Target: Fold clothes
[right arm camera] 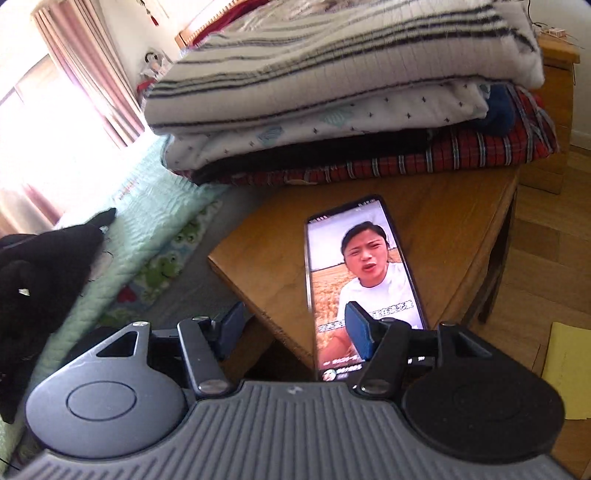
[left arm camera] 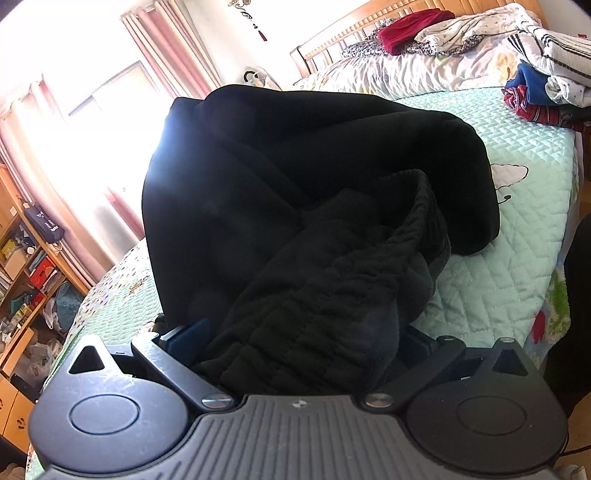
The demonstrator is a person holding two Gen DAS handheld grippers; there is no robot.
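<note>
Sunlight from a pink-curtained window [left arm camera: 74, 122] washed over a bed [left arm camera: 517, 229] covered in a mint quilted spread. Directly ahead of the left tongs [left arm camera: 295, 343], a black garment [left arm camera: 295, 192] lay heaped on the spread, its quilted fleece end bunched between the two fingers, which held it. Beyond it, toward the wooden headboard [left arm camera: 332, 40], sat rumpled bedding and a red cloth [left arm camera: 410, 26], with folded clothes stacked far to the right. The right tongs [right arm camera: 291, 328] hung with fingers set wide and nothing between them, above a wooden counter [right arm camera: 443, 221]. A lit phone [right arm camera: 362, 277] lay on the counter just ahead, under the right finger. Farther ahead rested a stack of folded clothes [right arm camera: 332, 92], striped fabric on top.
</note>
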